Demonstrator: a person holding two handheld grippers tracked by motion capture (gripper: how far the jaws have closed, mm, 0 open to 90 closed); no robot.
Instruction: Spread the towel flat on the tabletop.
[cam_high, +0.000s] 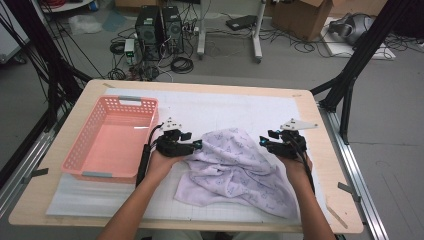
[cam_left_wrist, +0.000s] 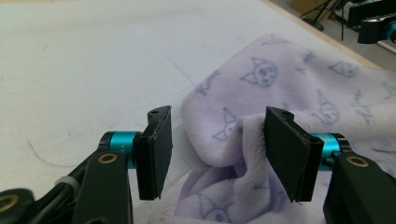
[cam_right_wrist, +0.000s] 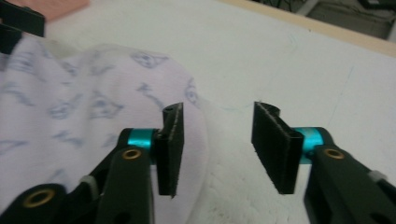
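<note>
Cables and boxes crowd the floor beyond the desk (cam_high: 310, 165). Between the claws lies a rumpled lilac cloth (cam_high: 235, 167). Left claw (cam_high: 197, 145) gapes over a fold; right claw (cam_high: 263, 141) gapes beside its edge, gripping nothing. Regripping, seemingly: each must close on a corner next.

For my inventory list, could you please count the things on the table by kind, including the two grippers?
Towel, lilac with printed figures: 1
Basket, pink plastic: 1
Grippers, left gripper and right gripper: 2
Total: 4
</note>
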